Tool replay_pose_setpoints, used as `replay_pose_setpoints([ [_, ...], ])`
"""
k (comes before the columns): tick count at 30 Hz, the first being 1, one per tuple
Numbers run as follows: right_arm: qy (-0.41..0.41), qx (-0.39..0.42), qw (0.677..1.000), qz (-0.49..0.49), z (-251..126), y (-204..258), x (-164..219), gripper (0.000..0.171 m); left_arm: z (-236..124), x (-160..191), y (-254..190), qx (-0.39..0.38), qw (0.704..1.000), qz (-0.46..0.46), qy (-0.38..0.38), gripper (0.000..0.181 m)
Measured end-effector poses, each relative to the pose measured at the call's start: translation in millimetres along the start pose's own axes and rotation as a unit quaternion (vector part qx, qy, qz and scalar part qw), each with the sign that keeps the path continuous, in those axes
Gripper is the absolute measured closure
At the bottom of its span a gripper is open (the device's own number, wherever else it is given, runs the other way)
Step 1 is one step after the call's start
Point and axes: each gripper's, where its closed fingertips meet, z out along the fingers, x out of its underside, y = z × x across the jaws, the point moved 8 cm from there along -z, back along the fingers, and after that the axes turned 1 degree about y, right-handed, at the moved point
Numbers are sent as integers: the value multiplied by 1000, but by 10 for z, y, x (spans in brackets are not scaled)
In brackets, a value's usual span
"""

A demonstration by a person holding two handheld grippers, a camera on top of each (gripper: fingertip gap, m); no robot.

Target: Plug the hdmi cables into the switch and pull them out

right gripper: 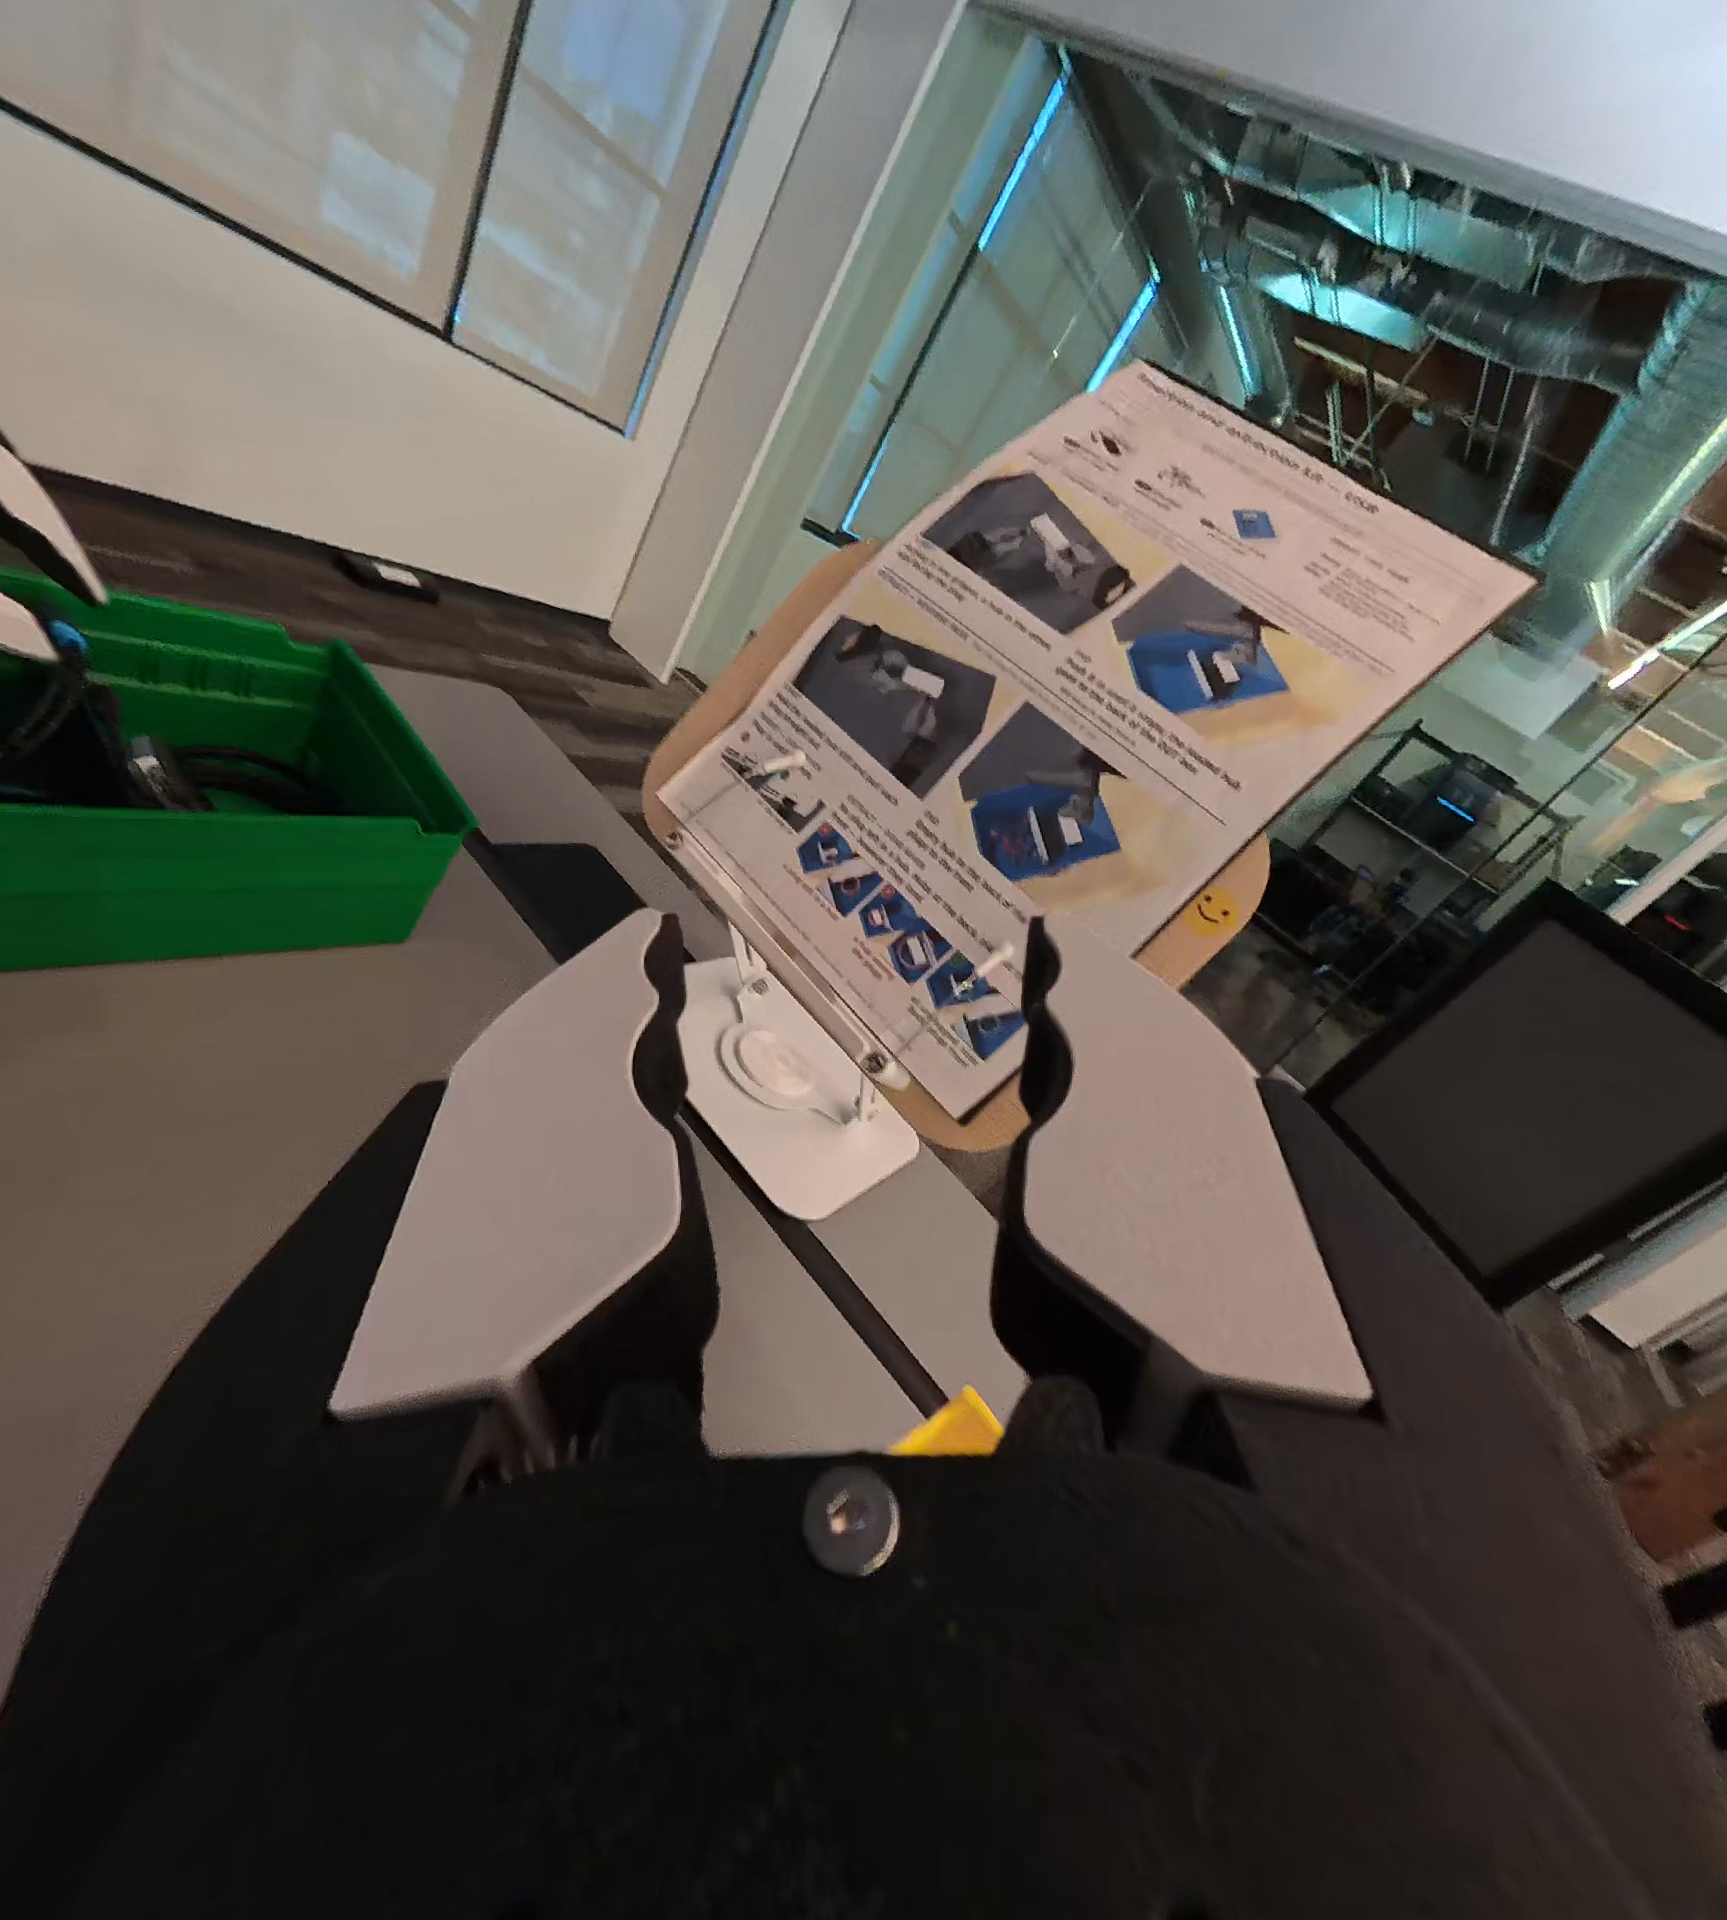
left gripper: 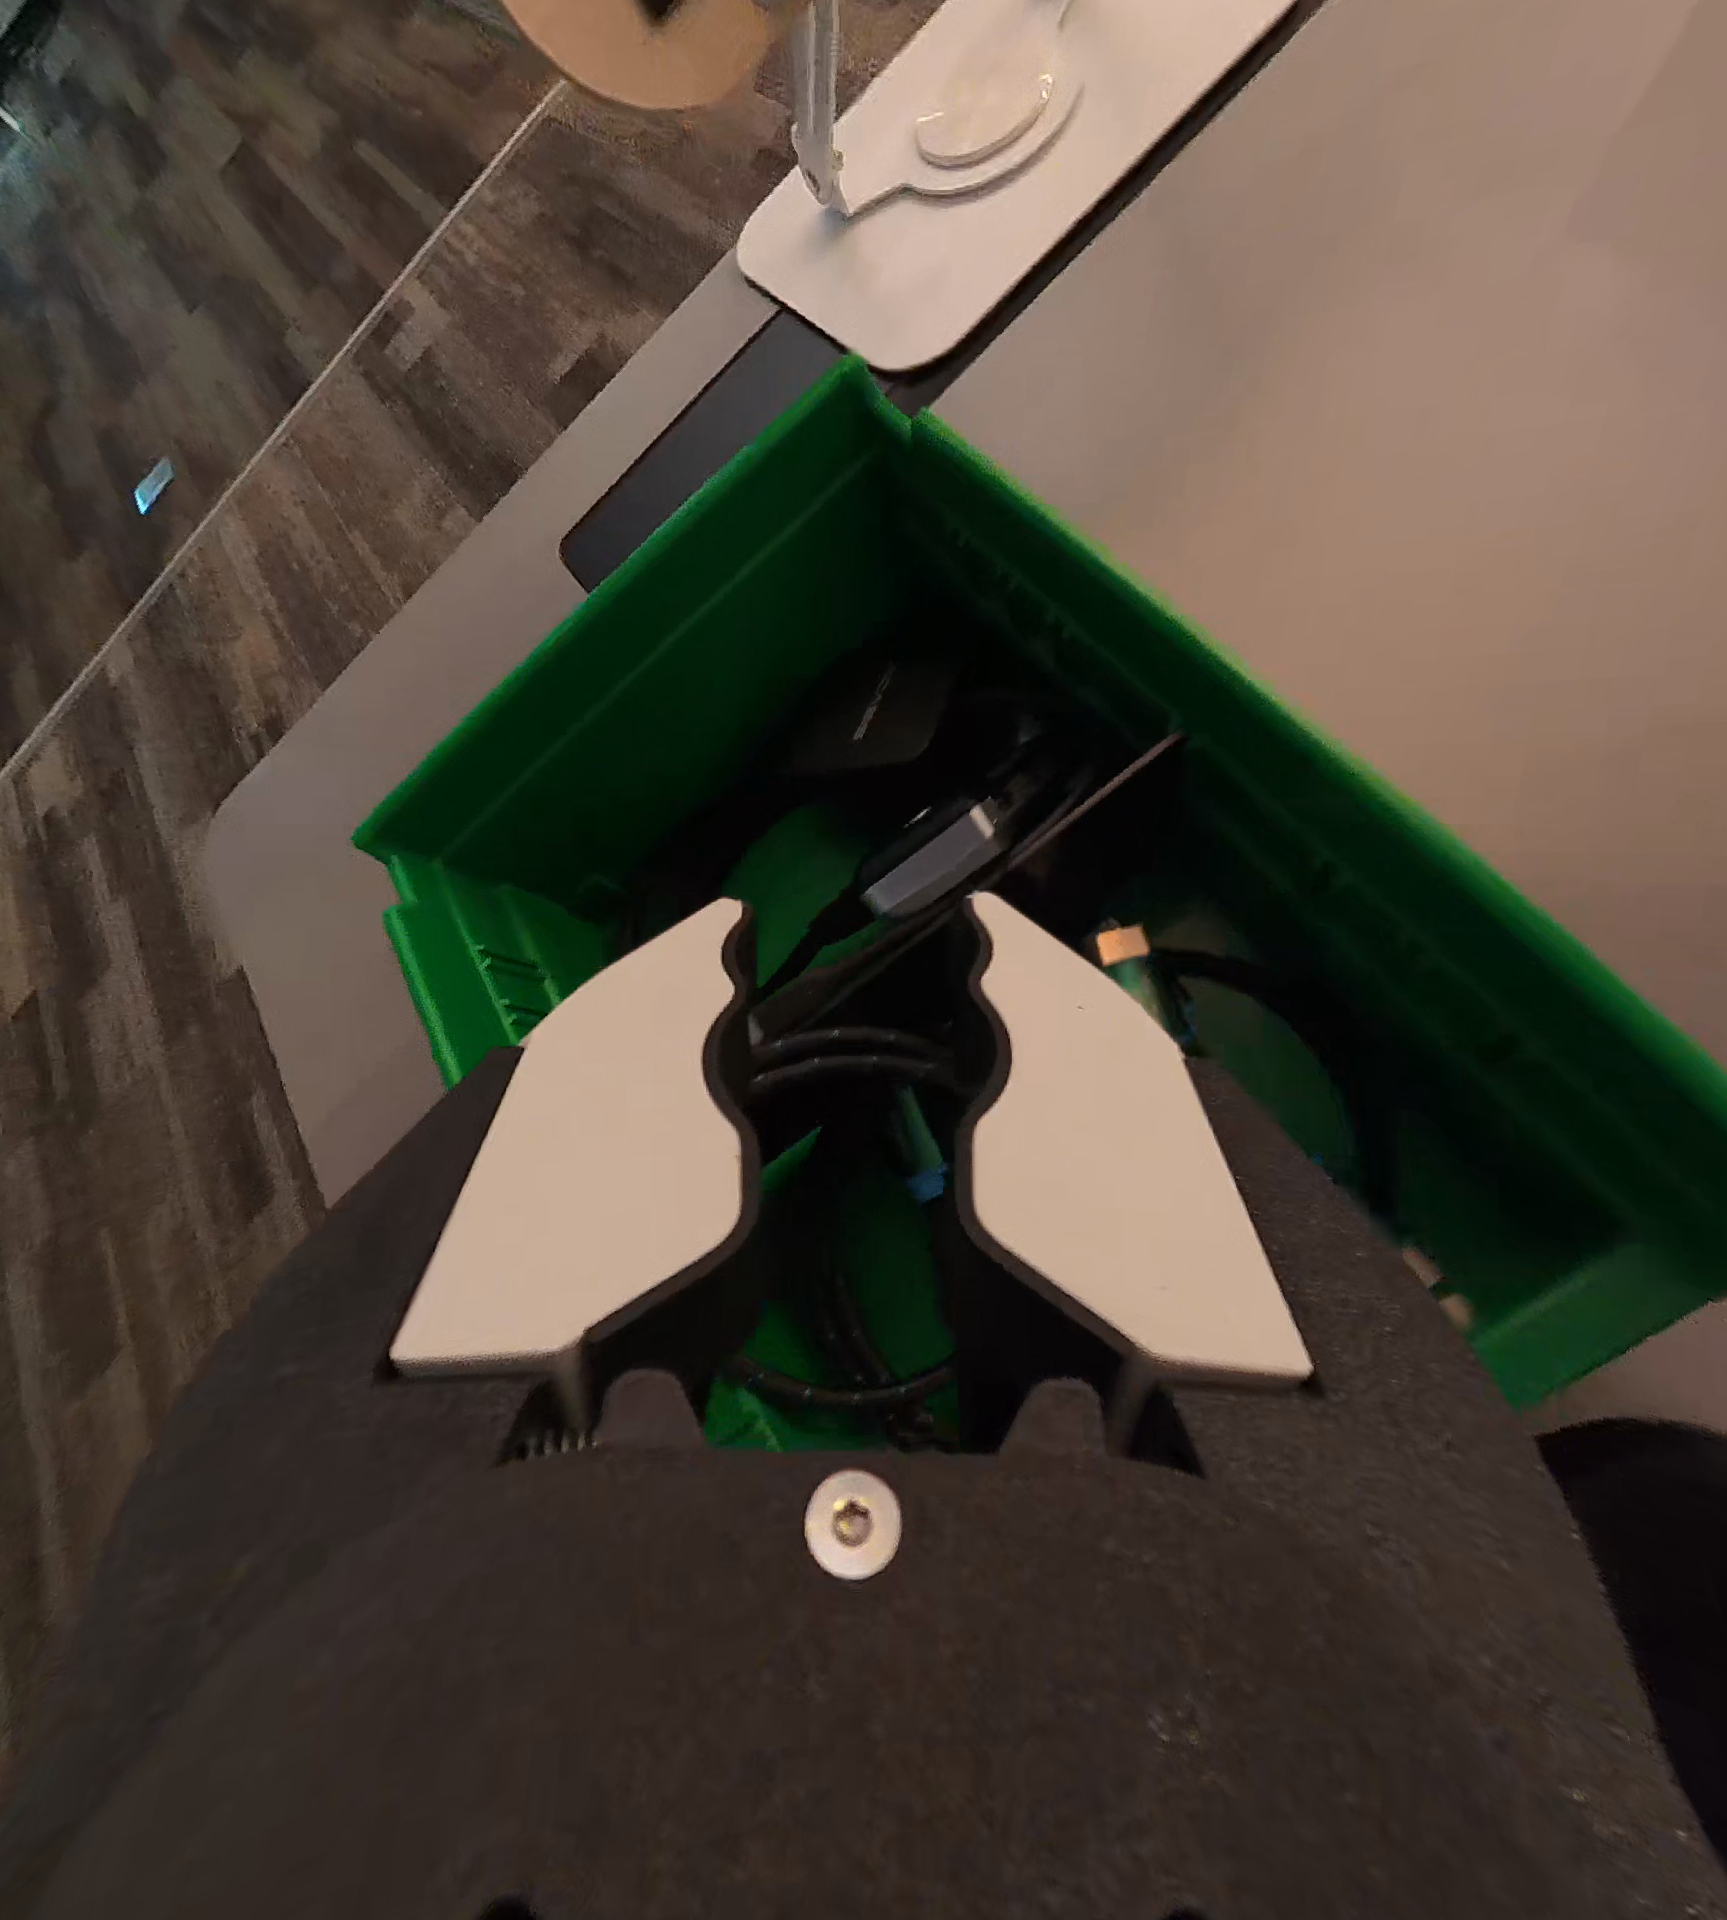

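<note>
Bin interior dark: black cables tangle, ends hidden behind left gripper. Black box in bin corner partly shadowed. Sheet blurred, lower corner behind right gripper. Bin cut off by left edge in right view.

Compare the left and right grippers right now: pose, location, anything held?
The left gripper points down into the green bin, over the black cables and a grey plug; the right gripper hangs over the grey table, aimed at the instruction sheet. Both are open and hold nothing.
</note>
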Motion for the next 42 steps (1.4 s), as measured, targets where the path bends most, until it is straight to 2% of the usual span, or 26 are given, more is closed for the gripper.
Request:
replay_pose_setpoints([
  [6, -14, 8, 999, 30, -120, -180, 53, 108, 59, 286, 173, 2, 991, 92, 98, 146],
  [11, -11, 24, 999, 44, -233, -310, 101, 108, 250, 471, 201, -16, 960, 204, 192, 141],
  [13, -9, 28, 998, 48, -260, -350, 125, 108, 353, 499, 194, -42, 946, 244, 208, 138],
  [16, -5, 31, 998, 51, -284, -390, 156, 108, 486, 524, 211, -60, 940, 257, 217, 138],
  [23, -1, 29, 998, 54, -306, -407, 180, 110, 499, 533, 241, -71, 948, 238, 197, 146],
  [29, 5, 25, 998, 53, -298, -412, 201, 110, 245, 468, 228, -100, 946, 247, 185, 166],
  [33, 7, 19, 998, 54, -284, -405, 214, 110, 69, 427, 282, -98, 961, 197, 168, 168],
  [35, 15, 13, 998, 55, -273, -394, 227, 110, -6, 401, 286, -78, 970, 164, 161, 168],
  [38, 24, 10, 998, 51, -252, -380, 246, 110, -10, 358, 167, -6, 981, 102, 166, 168],
  [42, 32, 3, 998, 48, -216, -349, 259, 110, 178, 332, 39, -19, 972, 88, 215, 168],
])
